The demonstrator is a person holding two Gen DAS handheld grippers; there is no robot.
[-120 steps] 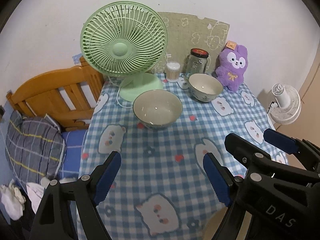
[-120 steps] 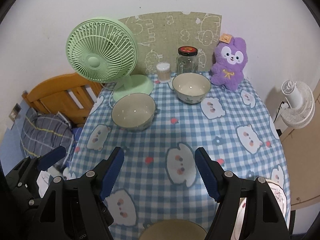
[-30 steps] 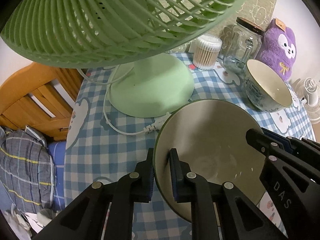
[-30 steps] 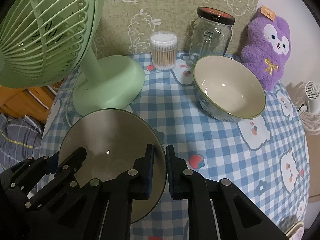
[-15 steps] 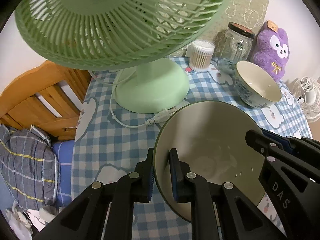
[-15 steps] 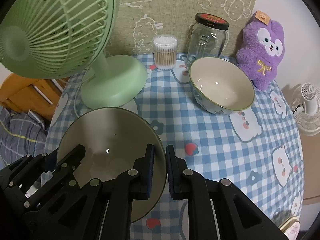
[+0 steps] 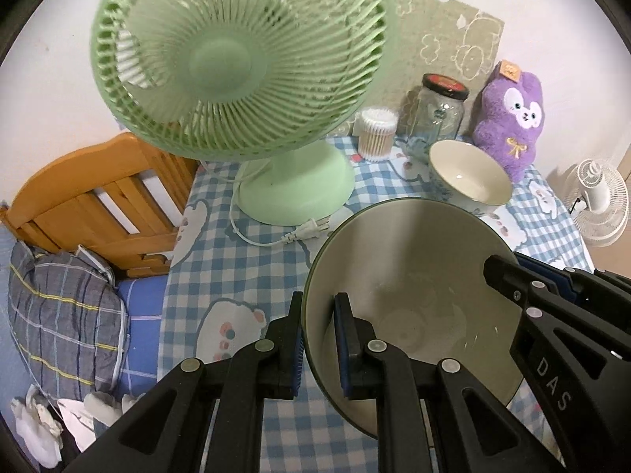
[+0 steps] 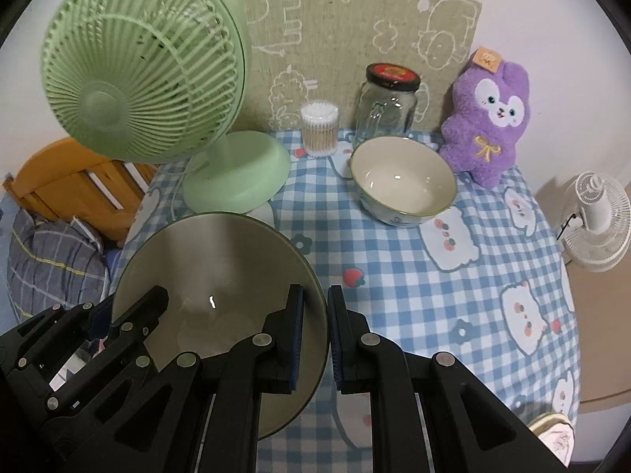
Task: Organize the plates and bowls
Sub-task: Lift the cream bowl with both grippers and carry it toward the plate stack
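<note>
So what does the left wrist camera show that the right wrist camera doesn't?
Only the left wrist view shows the green fan's white power plug lying on the checked tablecloth. Only the right wrist view shows a plate rim at the table's near edge. Both show the large grey-green bowl pinched at opposite rim sides by the left gripper and right gripper, and the smaller cream bowl.

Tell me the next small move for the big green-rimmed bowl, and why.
Probably carry the large grey-green bowl over toward the smaller cream bowl. Both the left gripper and right gripper pinch opposite rims, and the cream bowl sits empty by the glass jar, ready for stacking.
</note>
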